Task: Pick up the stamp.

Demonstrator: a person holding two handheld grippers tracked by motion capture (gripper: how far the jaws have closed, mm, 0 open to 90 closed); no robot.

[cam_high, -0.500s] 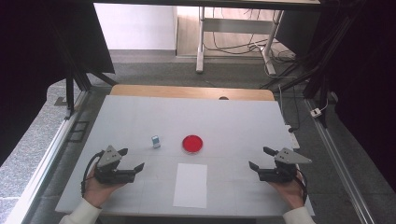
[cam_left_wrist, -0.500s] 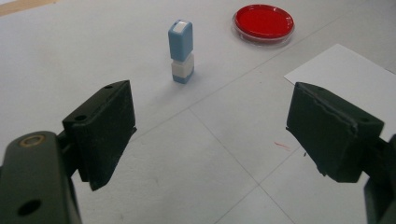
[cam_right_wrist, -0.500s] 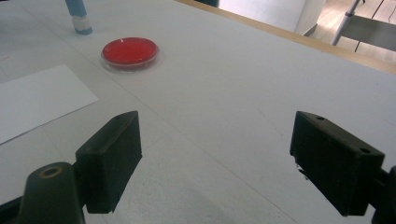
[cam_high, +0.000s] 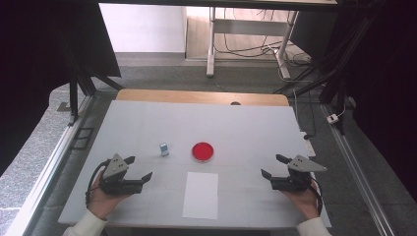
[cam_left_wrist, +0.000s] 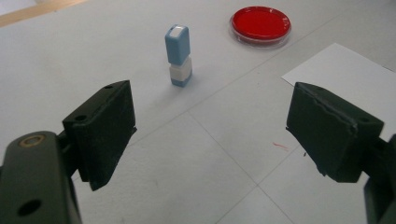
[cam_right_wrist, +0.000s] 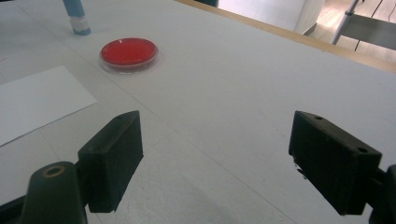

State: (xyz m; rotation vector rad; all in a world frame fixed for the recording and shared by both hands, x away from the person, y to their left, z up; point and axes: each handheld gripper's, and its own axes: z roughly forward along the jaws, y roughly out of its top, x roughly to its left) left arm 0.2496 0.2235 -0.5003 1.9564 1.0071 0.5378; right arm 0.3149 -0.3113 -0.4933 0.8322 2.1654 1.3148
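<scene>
A small blue-and-white block (cam_high: 164, 149) (cam_left_wrist: 178, 56) stands upright on the white table, left of a round red dish (cam_high: 202, 152) (cam_left_wrist: 260, 24) (cam_right_wrist: 129, 53). A white sheet of paper (cam_high: 201, 194) (cam_left_wrist: 345, 70) (cam_right_wrist: 32, 100) lies flat in front of the dish. My left gripper (cam_high: 138, 168) (cam_left_wrist: 210, 135) rests at the near left, open and empty, pointing toward the block. At the near right my right gripper (cam_high: 274, 166) (cam_right_wrist: 217, 154) is open too, with nothing between its fingers, well apart from the dish.
The white table top (cam_high: 246, 128) has a wooden strip (cam_high: 201, 97) along its far edge. Metal rails run down both sides, and a stand with cables (cam_high: 246, 44) sits on the floor behind. A hand holds each gripper at the near edge.
</scene>
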